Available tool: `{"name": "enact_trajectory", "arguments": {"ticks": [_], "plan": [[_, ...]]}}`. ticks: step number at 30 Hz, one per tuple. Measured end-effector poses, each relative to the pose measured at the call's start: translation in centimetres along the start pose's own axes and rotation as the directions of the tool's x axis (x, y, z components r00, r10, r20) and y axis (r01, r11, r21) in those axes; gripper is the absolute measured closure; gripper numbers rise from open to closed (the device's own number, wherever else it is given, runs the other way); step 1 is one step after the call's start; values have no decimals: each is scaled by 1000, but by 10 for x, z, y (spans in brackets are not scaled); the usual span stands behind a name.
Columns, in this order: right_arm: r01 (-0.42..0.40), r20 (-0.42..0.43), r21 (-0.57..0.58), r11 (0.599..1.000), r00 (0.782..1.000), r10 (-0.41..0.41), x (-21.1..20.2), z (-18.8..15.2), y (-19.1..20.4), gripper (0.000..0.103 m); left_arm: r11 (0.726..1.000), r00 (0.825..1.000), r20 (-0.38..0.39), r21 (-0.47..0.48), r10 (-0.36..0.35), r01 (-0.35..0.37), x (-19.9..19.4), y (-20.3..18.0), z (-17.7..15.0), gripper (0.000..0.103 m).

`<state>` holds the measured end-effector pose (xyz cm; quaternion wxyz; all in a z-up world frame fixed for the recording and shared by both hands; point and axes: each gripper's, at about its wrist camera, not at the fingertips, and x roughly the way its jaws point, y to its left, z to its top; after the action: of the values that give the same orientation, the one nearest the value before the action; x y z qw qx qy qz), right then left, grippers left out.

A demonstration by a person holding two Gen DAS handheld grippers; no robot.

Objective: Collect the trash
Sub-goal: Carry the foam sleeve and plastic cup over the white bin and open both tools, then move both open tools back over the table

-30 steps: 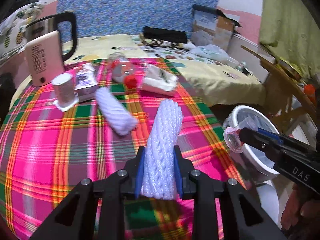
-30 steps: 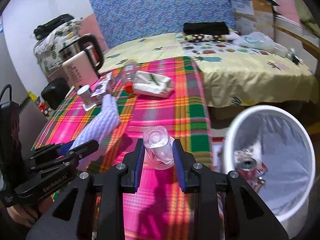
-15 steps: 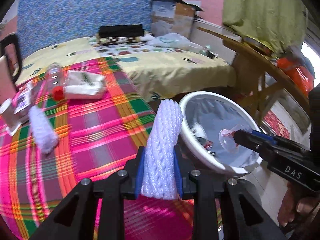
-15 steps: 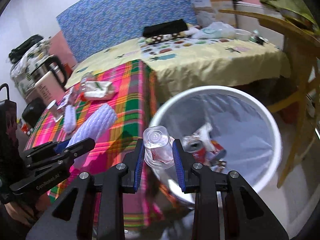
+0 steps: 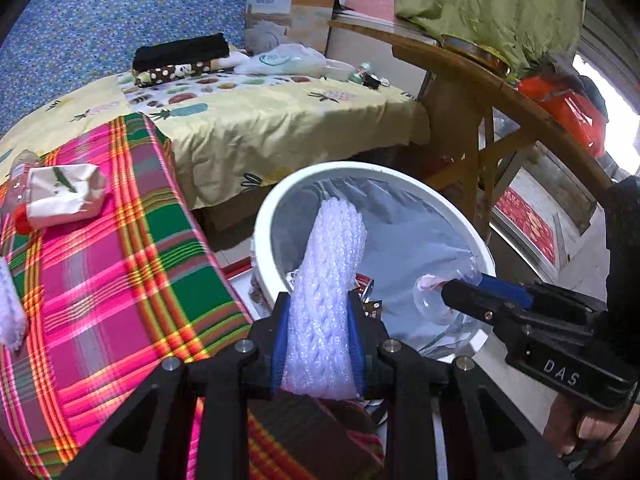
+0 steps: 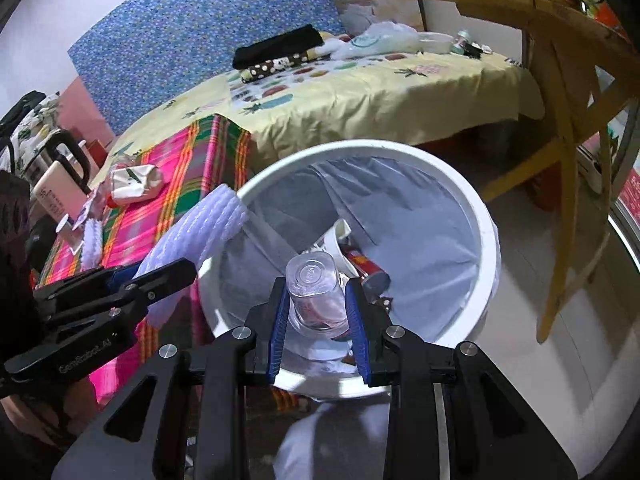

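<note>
My left gripper is shut on a white foam net sleeve, whose far end reaches over the rim of the white trash bin. My right gripper is shut on a clear plastic cup, held above the open bin. The bin has a grey liner and holds a can, a paper cup and wrappers. In the left wrist view the right gripper shows at the right with the cup over the bin. In the right wrist view the left gripper and its sleeve show at the left.
A pink plaid table lies left of the bin with a second foam sleeve, a white pouch and a red-capped bottle. Behind is a bed with yellow sheet. A wooden table stands right of the bin. A kettle sits far left.
Both grippers have swung to the right, from above the plaid table to over the white bin, each keeping its hold on the foam sleeve and the cup.
</note>
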<state>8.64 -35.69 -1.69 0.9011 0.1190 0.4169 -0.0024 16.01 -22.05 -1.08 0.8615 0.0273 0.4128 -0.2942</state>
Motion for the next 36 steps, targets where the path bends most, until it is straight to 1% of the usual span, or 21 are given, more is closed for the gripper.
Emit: {"name": "enact_trajectory", "arguments": {"ticks": [5, 7, 9, 10, 11, 16, 18, 19, 20, 24, 29, 36], "plan": [[5, -25, 18, 1000, 1000, -5, 3, -2, -6, 73, 1000, 1000, -18, 11, -11, 12, 8, -3, 2, 75], [8, -35, 31, 999, 999, -7, 3, -2, -11, 73, 1000, 1000, -19, 13, -19, 19, 10, -4, 3, 73], [8, -36, 36, 999, 999, -7, 3, -3, -13, 73, 999, 999, -22, 15, -29, 29, 10, -4, 3, 63], [7, -36, 38, 999, 999, -6, 3, -3, -14, 73, 1000, 999, -16, 11, -29, 30, 10, -3, 4, 50], [7, -36, 39, 999, 999, -5, 3, -4, -14, 73, 999, 999, -8, 6, -32, 32, 9, -3, 3, 46], [8, -18, 42, 999, 1000, -7, 0, -5, -14, 71, 999, 999, 9, -13, -35, 35, 3, 3, 5, 46], [5, -12, 41, 999, 1000, -4, -1, -4, -13, 61, 999, 999, 12, -25, -36, 36, 1, 6, 5, 46], [3, -6, 39, 999, 1000, -3, -2, -4, -13, 50, 999, 999, 15, -33, -37, 37, -1, 8, 4, 46], [3, -3, 37, 999, 1000, -3, -2, -4, -12, 47, 998, 999, 18, -40, -38, 39, -2, 10, 4, 46], [7, -9, 29, 1000, 1000, -7, -2, -3, -9, 47, 998, 999, 23, -58, -37, 38, -5, 14, 4, 46], [14, 9, 9, 1000, 1000, -14, -8, -2, -4, 47, 997, 999, 43, -73, -21, 24, -14, 20, 1, 46], [-15, 38, -23, 1000, 999, 16, -14, 1, 11, 47, 991, 998, 55, -127, 36, -29, -29, 39, -10, 46]]}}
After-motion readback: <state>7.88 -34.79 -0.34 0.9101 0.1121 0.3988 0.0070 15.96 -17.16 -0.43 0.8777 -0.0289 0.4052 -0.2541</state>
